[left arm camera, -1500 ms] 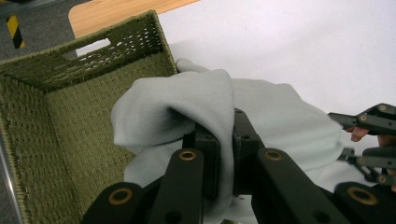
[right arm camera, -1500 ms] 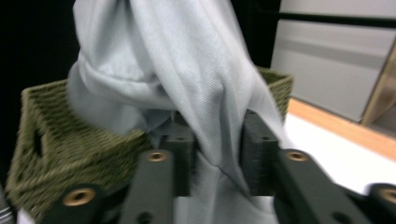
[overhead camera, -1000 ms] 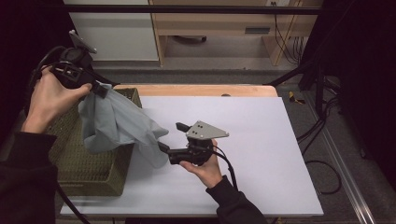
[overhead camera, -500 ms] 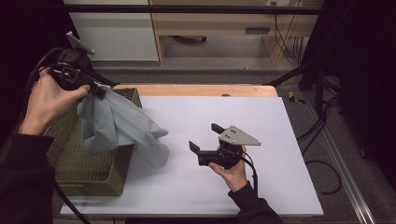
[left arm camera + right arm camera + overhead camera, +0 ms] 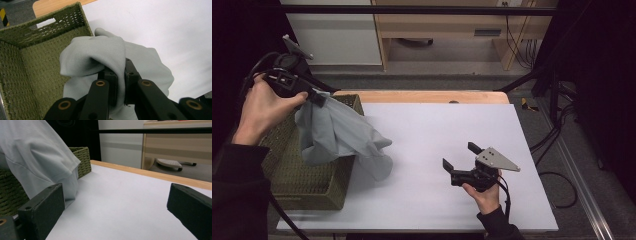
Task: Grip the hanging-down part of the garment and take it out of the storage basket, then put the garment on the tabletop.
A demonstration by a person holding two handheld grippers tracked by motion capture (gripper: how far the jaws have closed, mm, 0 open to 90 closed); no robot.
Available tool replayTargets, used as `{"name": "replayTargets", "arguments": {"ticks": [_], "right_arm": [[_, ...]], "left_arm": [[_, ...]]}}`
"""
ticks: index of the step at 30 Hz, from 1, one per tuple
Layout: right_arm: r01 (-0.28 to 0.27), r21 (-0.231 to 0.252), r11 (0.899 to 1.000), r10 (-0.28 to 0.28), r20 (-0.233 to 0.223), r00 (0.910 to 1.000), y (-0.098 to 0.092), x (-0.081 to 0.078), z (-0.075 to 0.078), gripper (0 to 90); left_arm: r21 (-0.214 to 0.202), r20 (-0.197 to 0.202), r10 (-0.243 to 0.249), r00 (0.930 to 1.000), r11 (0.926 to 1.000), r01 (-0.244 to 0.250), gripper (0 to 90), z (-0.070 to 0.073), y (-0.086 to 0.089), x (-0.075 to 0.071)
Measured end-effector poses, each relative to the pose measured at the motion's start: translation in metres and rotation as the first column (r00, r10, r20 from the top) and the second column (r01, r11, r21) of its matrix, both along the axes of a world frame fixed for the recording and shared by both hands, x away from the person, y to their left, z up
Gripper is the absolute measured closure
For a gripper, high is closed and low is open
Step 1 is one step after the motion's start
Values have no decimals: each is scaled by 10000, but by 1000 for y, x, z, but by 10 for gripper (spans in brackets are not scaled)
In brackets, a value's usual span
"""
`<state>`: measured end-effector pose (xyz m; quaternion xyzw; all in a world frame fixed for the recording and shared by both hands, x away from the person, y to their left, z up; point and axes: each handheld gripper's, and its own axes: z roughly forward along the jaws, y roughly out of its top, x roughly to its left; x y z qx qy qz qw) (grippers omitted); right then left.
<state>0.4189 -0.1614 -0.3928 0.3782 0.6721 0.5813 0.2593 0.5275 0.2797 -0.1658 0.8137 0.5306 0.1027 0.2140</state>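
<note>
Pale grey-blue cotton garment (image 5: 337,137), soft and crumpled, hangs from the left tongs (image 5: 318,97), and those tongs are clamped tight on a fold of its upper edge; in the left gripper view the cloth (image 5: 100,55) bunches right over the two black jaws and spills down past them. Directly beneath the left tongs sits the olive-green woven basket (image 5: 287,170), and the garment drapes from the grip down across the basket's near corner, its lower tail resting on the white surface (image 5: 452,125) just outside the rim.

Over to the right tongs (image 5: 460,157): jaws spread wide, having just been opening, nothing between them. From the right gripper view the garment (image 5: 37,157) lies ahead and off to the left of the jaws, well apart from them, with bare white surface (image 5: 120,202) in between.

So the long axis of the cloth runs downward and toward the right tongs, from the raised grip to that trailing tail. The left hand (image 5: 262,107) is plainly the nearer one, already holding. My read: the free tail is what matters next, and it points at the open right tongs, which would have to travel back across the surface to reach it, or the left hand simply carries the whole piece over the basket.
</note>
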Motion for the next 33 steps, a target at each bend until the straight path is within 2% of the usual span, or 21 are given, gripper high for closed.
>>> {"name": "replayTargets", "arguments": {"ticks": [10, 15, 21, 31, 33], "right_arm": [[547, 122, 9984, -548, 59, 9985, -24, -17, -13, 5], [588, 135, 9982, -589, 105, 9982, -27, -20, -17, 4], [775, 81, 9970, -774, -103, 9969, -34, -24, -27, 4], [890, 98, 9960, -890, -45, 9960, -40, -28, -29, 5], [890, 87, 9960, -889, -43, 9960, -40, -28, -29, 4]], "left_arm": [[-63, 9, -44, 10000, 10000, 44, 838, -1, 3, 0], [-122, -9, -24, 10000, 9999, 23, 837, -2, 4, -1], [-144, 29, 27, 10000, 9999, -27, 838, -2, 4, -1], [-129, -12, -49, 10000, 9999, 48, 838, -1, 3, -1], [-231, 47, 24, 10000, 9997, -23, 838, 0, 2, -1]]}}
